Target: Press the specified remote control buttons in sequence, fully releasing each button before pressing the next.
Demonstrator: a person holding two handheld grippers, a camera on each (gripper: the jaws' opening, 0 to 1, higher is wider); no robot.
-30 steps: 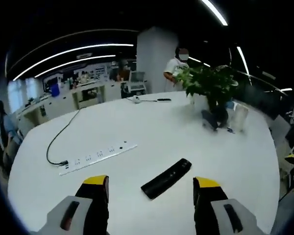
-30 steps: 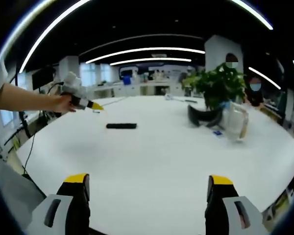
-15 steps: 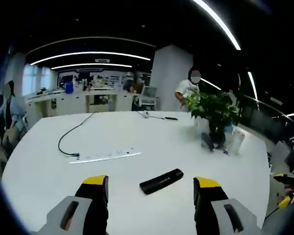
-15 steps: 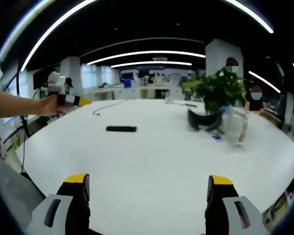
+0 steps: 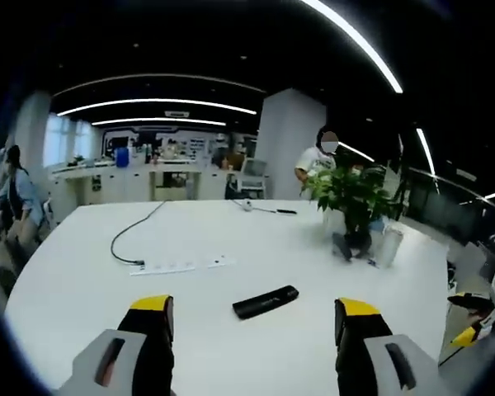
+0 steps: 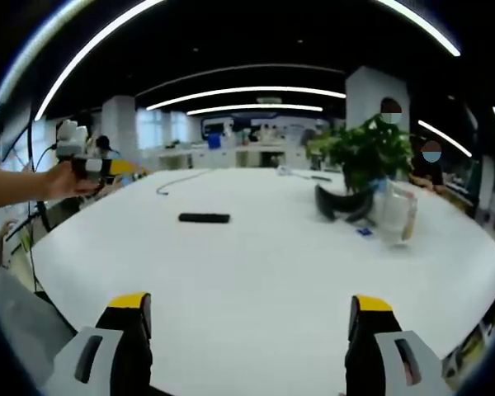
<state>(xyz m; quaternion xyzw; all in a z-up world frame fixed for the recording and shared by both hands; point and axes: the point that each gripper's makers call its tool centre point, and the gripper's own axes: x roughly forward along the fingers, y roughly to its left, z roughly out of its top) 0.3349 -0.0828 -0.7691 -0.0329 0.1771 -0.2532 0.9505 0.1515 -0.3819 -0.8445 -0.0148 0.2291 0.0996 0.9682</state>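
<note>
Black remote (image 5: 266, 302) on white table (image 5: 231, 239)

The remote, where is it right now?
In the left gripper view the remote lies on the white table, just past the open tongs, nearer than the power strip.

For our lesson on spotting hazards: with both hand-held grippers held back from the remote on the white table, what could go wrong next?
1. The slim black remote control lies loose on the smooth white table; an off-centre press may skid or spin it.
2. The left hand-held gripper is open with wide jaw tips, so it could hit neighbouring buttons.
</note>
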